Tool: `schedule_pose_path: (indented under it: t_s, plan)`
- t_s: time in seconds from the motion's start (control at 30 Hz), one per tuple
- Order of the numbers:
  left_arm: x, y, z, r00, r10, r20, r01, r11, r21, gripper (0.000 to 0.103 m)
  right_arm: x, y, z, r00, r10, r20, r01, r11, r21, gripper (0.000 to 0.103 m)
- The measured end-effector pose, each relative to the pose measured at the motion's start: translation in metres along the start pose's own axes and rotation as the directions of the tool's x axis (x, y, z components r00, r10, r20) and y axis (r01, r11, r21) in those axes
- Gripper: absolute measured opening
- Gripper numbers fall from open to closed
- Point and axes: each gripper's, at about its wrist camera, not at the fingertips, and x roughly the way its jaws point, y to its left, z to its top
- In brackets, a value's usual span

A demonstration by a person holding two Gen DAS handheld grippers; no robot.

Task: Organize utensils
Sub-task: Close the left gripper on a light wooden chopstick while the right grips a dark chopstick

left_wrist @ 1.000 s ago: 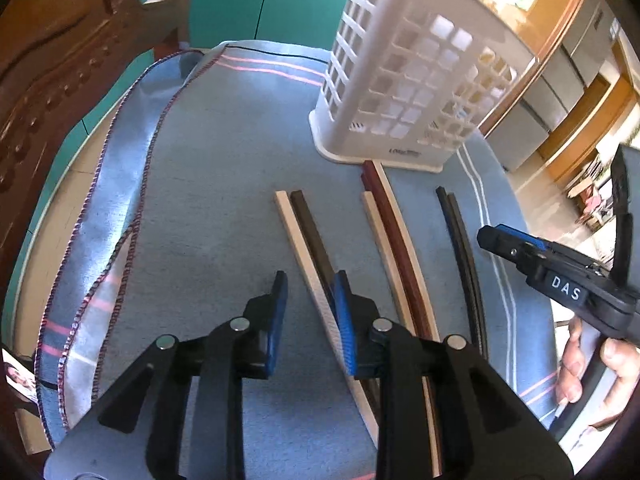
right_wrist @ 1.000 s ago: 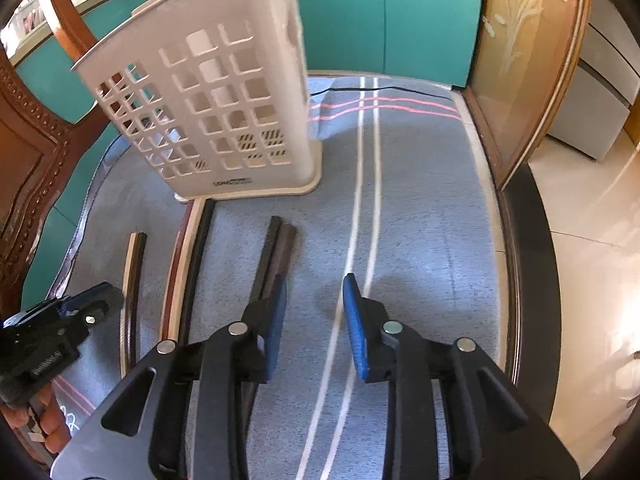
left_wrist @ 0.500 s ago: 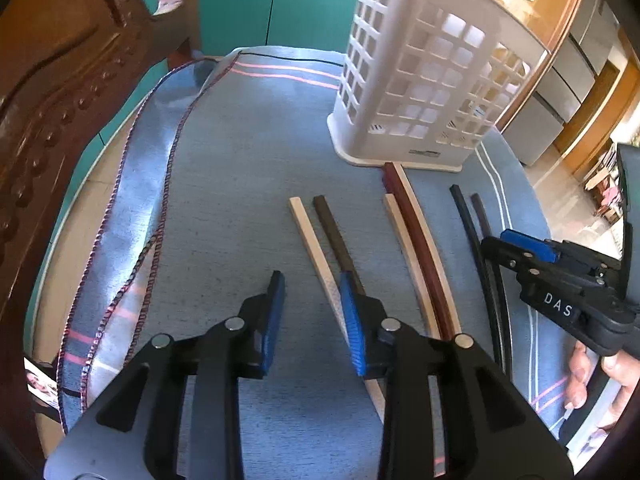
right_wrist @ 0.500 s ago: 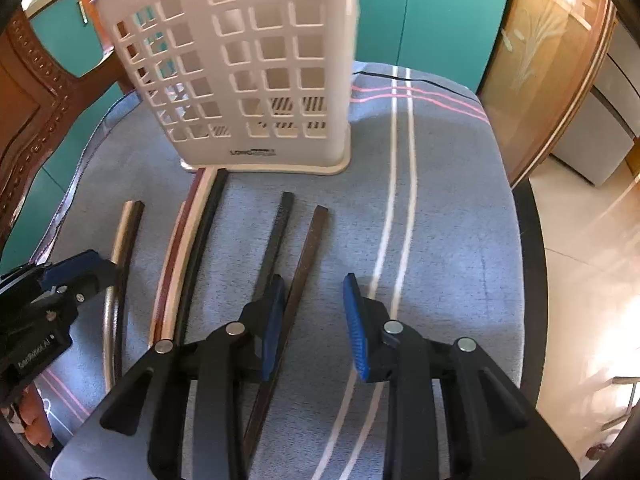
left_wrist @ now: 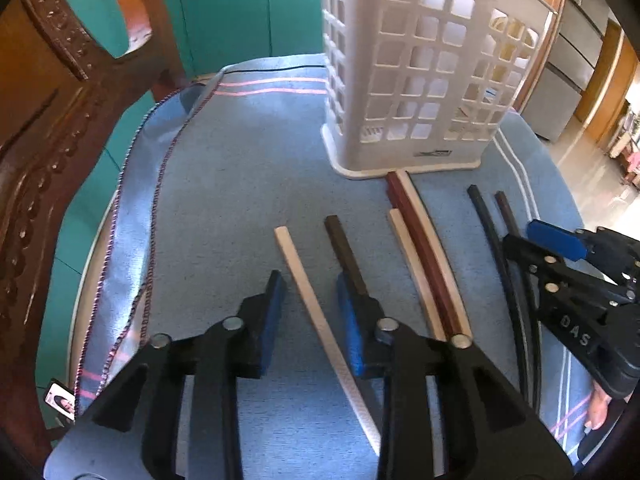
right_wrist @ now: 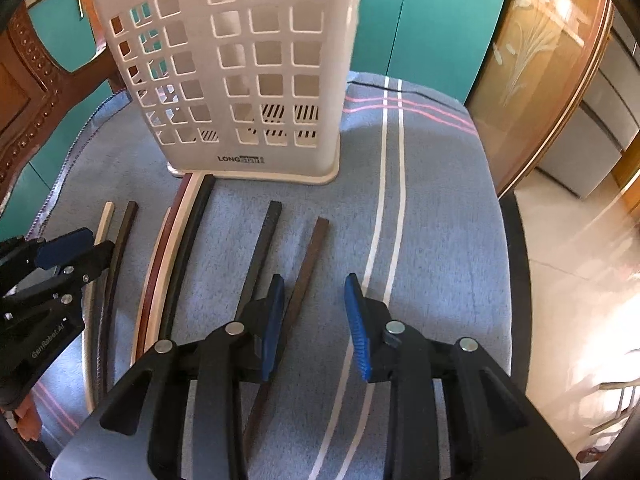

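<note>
Eight long, thin chopstick-like sticks are lying on a blue-grey woven cloth (left_wrist: 240, 200) with white and pink stripes, fanned out at 6 o'clock from a tall white plastic lattice basket (left_wrist: 416, 80). In the left wrist view, a pale cream stick (left_wrist: 320, 312) is passing between the pads of the left gripper (left_wrist: 308, 320), and a dark brown stick (left_wrist: 346, 252) is running just under the right-hand pad. The left gripper's jaws have just been closing, yet they are standing apart with a clear gap on either side of the cream stick, gripping nothing. At 3 o'clock from it, a short cream stick (left_wrist: 408, 256), a reddish-brown stick (left_wrist: 420, 240) and a long cream stick (left_wrist: 428, 224) are lying side by side, the last two reaching the basket's foot. Further toward 3 o'clock, a black stick (left_wrist: 486, 216) and a dark stick (left_wrist: 506, 208) are lying near each other.

In the right wrist view, the right gripper (right_wrist: 316, 316) is hovering with its jaws parted and empty; a brown stick (right_wrist: 308, 264) is lying beneath the gap, close to the left pad, and a black stick (right_wrist: 262, 248) is lying just beside it at 9 o'clock. A carved wooden chair back (left_wrist: 48, 140) is standing at 9 o'clock of the cloth, teal cabinet doors (right_wrist: 436, 28) at 12 o'clock.
</note>
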Motion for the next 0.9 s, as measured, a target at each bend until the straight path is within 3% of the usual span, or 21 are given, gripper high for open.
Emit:
schedule_pose_path:
  t_s: [0.03, 0.07, 0.1, 0.3, 0.63, 0.77, 0.9]
  plan:
    - [-0.001, -0.002, 0.0, 1.0, -0.015, -0.001, 0.015, 1.0, 0.011, 0.016, -0.001, 0.001, -0.001, 1.0, 0.012, -0.001, -0.012, 1.0, -0.005, 0.028]
    - [-0.002, -0.005, -0.001, 0.999, -0.037, -0.003, 0.037, 0.999, 0.024, 0.014, -0.001, 0.003, -0.001, 0.999, 0.035, -0.005, -0.035, 0.999, -0.013, 0.018]
    - [-0.002, -0.006, -0.001, 0.999, -0.053, -0.004, 0.053, 0.998, 0.035, 0.014, -0.002, 0.005, -0.002, 0.998, 0.056, -0.011, -0.056, 0.998, -0.026, 0.013]
    - [-0.009, -0.003, -0.008, 0.987, -0.158, -0.028, 0.159, 0.987, 0.029, 0.013, -0.011, 0.002, -0.005, 0.99, 0.141, -0.03, -0.142, 0.989, -0.048, 0.011]
    - [-0.001, -0.019, -0.001, 1.0, -0.007, -0.016, 0.008, 0.998, 0.056, 0.016, -0.008, 0.01, -0.007, 1.0, -0.007, -0.02, 0.005, 0.998, -0.068, 0.019]
    - [-0.001, -0.017, -0.001, 0.997, 0.071, -0.026, -0.071, 0.997, 0.013, 0.047, -0.009, 0.017, -0.007, 1.0, -0.017, -0.017, 0.016, 0.998, -0.062, 0.019]
    - [0.001, -0.008, 0.001, 0.998, 0.052, -0.034, -0.053, 0.998, -0.018, 0.048, -0.011, 0.02, -0.009, 1.0, -0.021, -0.015, 0.02, 0.998, -0.059, 0.019]
